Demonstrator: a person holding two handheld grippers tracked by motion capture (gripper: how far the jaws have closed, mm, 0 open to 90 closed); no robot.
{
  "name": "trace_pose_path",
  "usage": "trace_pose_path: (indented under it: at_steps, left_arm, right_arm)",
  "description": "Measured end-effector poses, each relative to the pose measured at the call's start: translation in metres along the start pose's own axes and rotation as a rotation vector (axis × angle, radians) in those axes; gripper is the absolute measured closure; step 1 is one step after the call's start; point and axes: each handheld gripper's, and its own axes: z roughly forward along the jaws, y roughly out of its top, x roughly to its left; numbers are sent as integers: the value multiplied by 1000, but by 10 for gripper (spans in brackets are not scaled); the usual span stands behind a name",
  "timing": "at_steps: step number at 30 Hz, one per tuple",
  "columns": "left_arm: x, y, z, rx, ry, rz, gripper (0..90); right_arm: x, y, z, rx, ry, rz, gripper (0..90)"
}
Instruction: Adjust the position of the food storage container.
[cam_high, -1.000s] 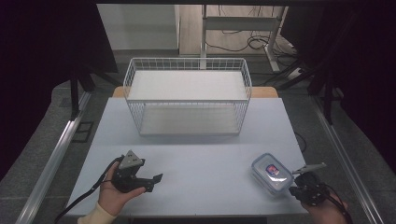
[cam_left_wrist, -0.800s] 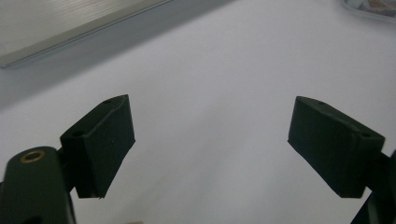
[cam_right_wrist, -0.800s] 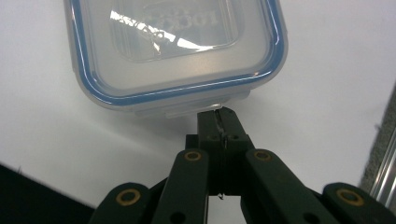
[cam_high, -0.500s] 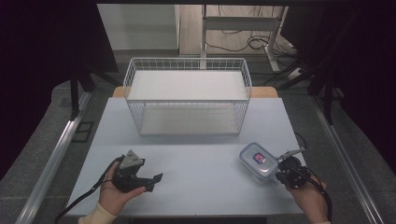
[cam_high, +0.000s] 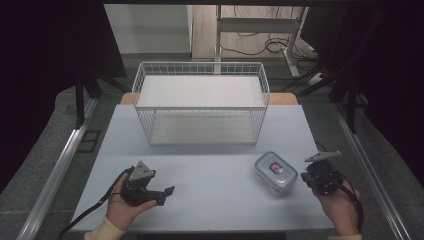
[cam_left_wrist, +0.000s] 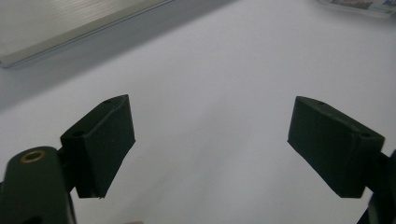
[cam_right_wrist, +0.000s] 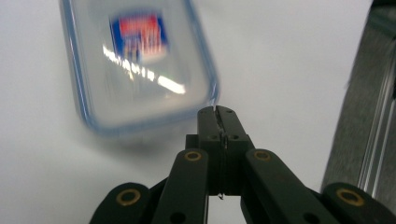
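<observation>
A clear plastic container with a blue-rimmed lid and a red and blue label sits front right on the white table. In the right gripper view the container is blurred and casts a shadow under its near edge. My right gripper is shut, its tips pinching the corner of the container's rim. In the high view the right gripper meets the container's right end. My left gripper rests in a hand at the front left, and in its own view the left gripper stands open over bare table.
A white wire basket stands at the back middle of the table. A metal rail runs along the left side and another along the right. Cables trail from both grippers toward the front edge.
My right gripper and the container have moved together to the left and away from the front edge. The left gripper has stayed put.
</observation>
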Motion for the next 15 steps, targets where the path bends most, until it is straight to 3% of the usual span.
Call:
trace_pose_path:
  at_steps: [1, 3, 4, 8, 15]
  left_arm:
    - [0, 0, 0, -6, 2, -7, 143]
    - [1, 1, -1, -9, 4, -5, 143]
    - [1, 1, -2, -14, 6, -8, 145]
    - [1, 0, -2, -8, 3, 0, 144]
    - [1, 0, -3, -12, 3, 2, 144]
  right_arm:
    - [-1, 14, 1, -13, 6, -26, 893]
    - [-2, 20, 3, -12, 9, -34, 893]
    - [-6, 39, 13, -6, 12, -53, 893]
    - [-8, 67, 34, 28, 13, -96, 893]
    - [-3, 94, 78, 90, 16, -159, 893]
